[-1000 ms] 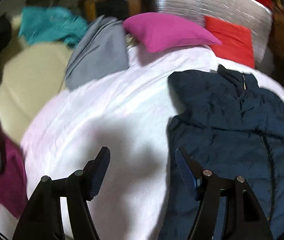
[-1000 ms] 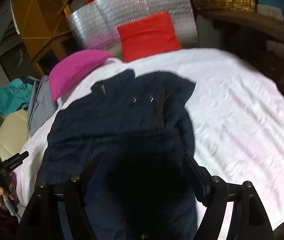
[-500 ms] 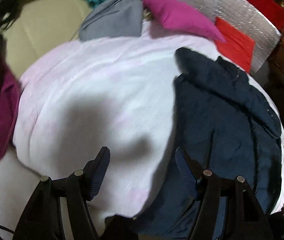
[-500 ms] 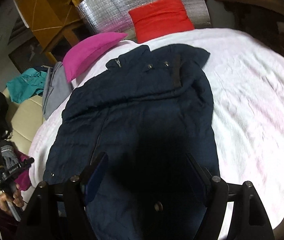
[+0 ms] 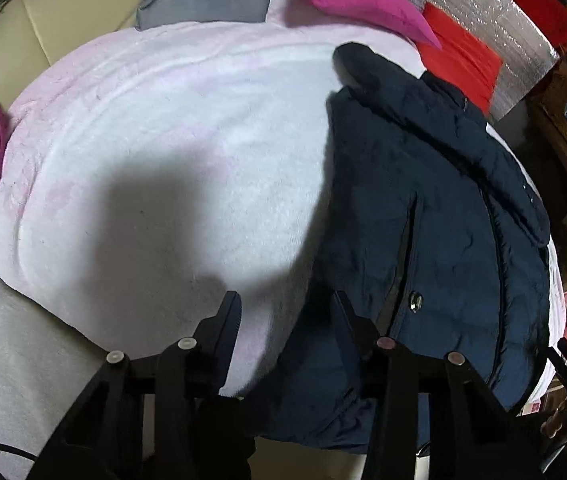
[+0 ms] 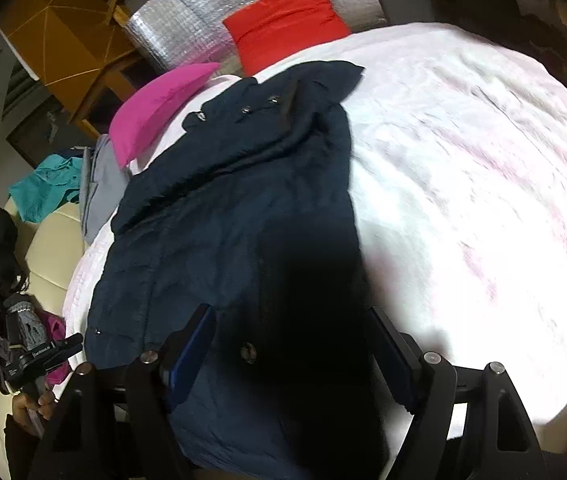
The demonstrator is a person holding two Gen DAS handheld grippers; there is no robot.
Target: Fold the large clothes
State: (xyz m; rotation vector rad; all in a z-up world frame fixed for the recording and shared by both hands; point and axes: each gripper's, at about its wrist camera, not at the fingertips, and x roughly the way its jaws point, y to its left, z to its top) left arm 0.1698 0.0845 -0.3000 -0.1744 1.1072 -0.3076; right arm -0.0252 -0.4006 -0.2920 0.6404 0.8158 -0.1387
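One navy jacket lies spread on the white bedcover, flattened so it can be folded from its near hem. The right gripper hovers wide apart over that hem, empty. The left gripper is closing at the hem's corner, pads not yet pressing fabric.

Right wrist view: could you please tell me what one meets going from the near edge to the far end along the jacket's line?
Right gripper → navy jacket → red cushion → silver foil sheet.
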